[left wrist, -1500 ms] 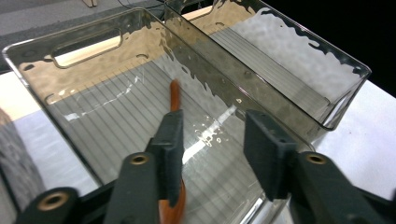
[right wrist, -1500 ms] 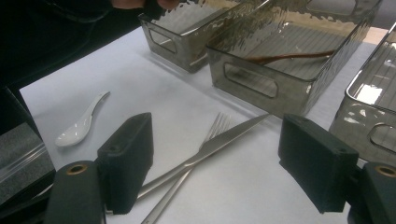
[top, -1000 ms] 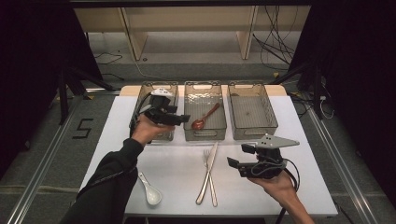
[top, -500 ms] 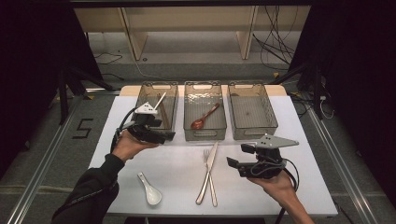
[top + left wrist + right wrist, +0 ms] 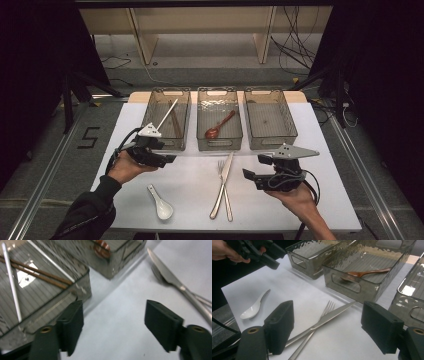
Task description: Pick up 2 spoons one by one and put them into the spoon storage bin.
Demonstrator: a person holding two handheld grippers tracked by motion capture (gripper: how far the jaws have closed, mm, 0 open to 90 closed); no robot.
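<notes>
White table [image 5: 320,150], sorting cutlery into bins. Left gripper [image 5: 167,160] empty, jaws apart, beside the left bin [image 5: 167,142] holding chopsticks [image 5: 174,119]. Right gripper [image 5: 248,177] empty, jaws wide. Likely next: white spoon [image 5: 161,204] near the front edge, low flat grip.

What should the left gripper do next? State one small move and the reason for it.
Probably lower the left gripper toward the white spoon on the table. Its jaws stand open and empty near the left bin, which holds chopsticks. A brown spoon lies in the middle bin, so the white spoon likely belongs there.
</notes>
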